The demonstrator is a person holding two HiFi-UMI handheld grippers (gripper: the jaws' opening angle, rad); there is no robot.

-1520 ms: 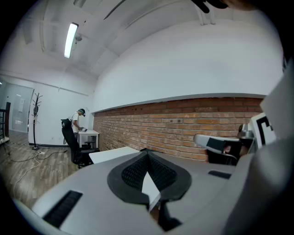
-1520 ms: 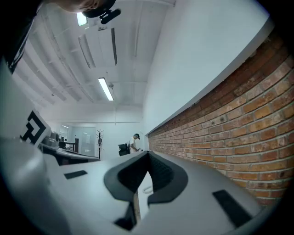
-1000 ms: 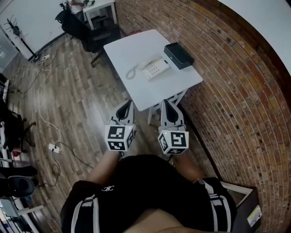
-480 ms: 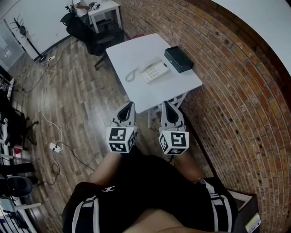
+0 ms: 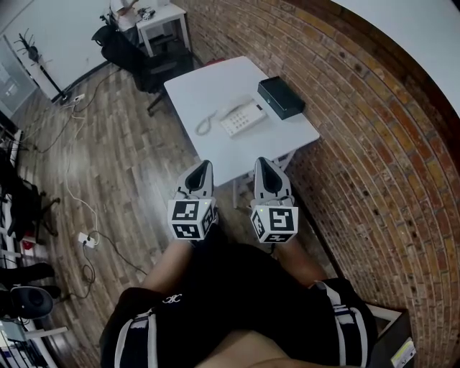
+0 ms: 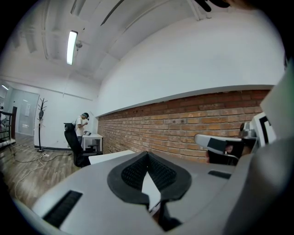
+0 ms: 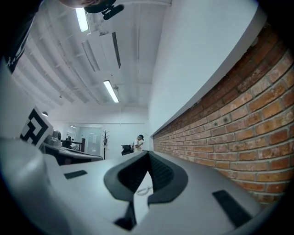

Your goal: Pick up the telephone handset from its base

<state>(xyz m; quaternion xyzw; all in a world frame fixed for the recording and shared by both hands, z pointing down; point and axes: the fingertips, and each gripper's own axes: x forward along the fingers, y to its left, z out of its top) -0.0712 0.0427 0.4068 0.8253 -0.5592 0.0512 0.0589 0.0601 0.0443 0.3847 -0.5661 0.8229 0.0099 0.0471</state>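
Note:
A white telephone (image 5: 244,117) lies on the white table (image 5: 208,83), its handset (image 5: 231,111) resting on the base's far-left side and a coiled cord (image 5: 207,126) trailing off to the left. My left gripper (image 5: 203,167) and right gripper (image 5: 262,164) hang side by side just short of the table's near edge, well away from the phone. Both are shut with nothing between the jaws. In the left gripper view the left gripper (image 6: 147,154) points level over the table top (image 6: 110,156). The right gripper (image 7: 148,153) shows a piece of the cord (image 7: 144,190) below its closed tips.
A black box (image 5: 282,97) sits on the table right of the phone. The brick wall (image 5: 359,144) runs along the right. A black office chair (image 5: 154,61) and a small white desk (image 5: 154,18) stand beyond the table. Cables and a power strip (image 5: 86,239) lie on the wooden floor at left.
The table and phone have slid slightly lower in the head view as I edge closer. Both grippers keep their places side by side and stay shut.

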